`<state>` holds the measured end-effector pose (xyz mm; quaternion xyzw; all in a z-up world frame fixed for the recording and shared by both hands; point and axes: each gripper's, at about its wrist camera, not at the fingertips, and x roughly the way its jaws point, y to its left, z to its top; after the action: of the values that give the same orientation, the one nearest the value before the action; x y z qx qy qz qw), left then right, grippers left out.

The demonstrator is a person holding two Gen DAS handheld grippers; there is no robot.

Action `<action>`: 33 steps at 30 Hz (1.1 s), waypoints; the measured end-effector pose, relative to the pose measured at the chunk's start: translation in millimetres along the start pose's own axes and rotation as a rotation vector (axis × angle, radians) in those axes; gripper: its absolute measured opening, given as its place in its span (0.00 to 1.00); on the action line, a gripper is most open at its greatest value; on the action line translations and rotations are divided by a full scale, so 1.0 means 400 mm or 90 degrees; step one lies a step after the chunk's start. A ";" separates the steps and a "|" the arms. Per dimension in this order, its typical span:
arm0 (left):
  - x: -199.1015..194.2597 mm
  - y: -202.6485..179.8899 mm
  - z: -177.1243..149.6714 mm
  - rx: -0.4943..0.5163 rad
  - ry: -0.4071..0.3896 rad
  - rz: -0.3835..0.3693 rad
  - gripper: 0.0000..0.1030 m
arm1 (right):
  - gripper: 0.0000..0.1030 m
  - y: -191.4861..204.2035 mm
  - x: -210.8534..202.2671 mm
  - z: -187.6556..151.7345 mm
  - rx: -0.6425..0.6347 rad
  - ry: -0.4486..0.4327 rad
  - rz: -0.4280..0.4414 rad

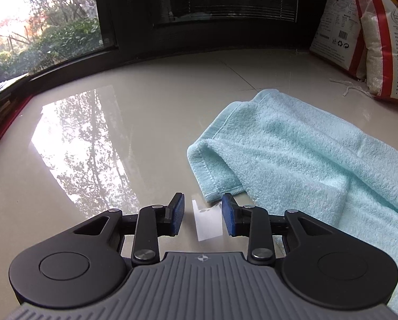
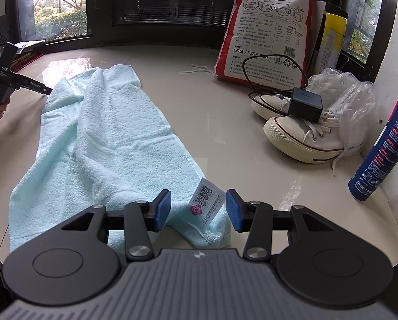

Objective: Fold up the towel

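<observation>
Blue towel [image 2: 105, 144] lies long and bumpy on table [image 1: 145, 101], not folded yet. Left gripper [image 1: 203, 217] wide apart, holds nothing. Right gripper [image 2: 198, 209] wide apart around tag corner.

The towel's tag [image 2: 206, 202] reads "grace"; the rice bag [image 2: 265, 34] shows "0523", later digits probably "883".

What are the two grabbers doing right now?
Left gripper: open, holding nothing, beside the towel corner.
Right gripper: open, around the towel's corner, not pinching it.
</observation>
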<state>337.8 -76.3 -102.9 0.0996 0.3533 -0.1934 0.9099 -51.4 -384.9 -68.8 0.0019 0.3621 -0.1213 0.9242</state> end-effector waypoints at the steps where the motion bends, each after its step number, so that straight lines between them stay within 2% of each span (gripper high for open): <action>1: 0.003 0.002 0.004 -0.002 -0.001 -0.004 0.33 | 0.45 0.001 0.000 0.000 0.000 0.000 -0.001; 12: 0.043 0.002 0.044 -0.007 0.013 -0.019 0.27 | 0.45 0.009 -0.006 -0.001 0.005 0.002 -0.003; 18: 0.038 -0.006 0.042 0.010 0.025 -0.015 0.12 | 0.45 0.016 -0.013 0.003 0.006 -0.004 -0.001; 23: 0.028 -0.012 0.040 0.030 0.039 -0.005 0.10 | 0.45 0.024 -0.019 0.006 0.005 -0.008 0.000; 33: -0.046 0.075 -0.018 0.045 0.059 0.035 0.10 | 0.45 0.043 -0.016 0.018 -0.004 -0.007 0.022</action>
<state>333.8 -41.6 -94.2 0.1506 0.3850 -0.1757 0.8934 -47.2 -367.5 -60.8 0.0046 0.3574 -0.1042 0.9281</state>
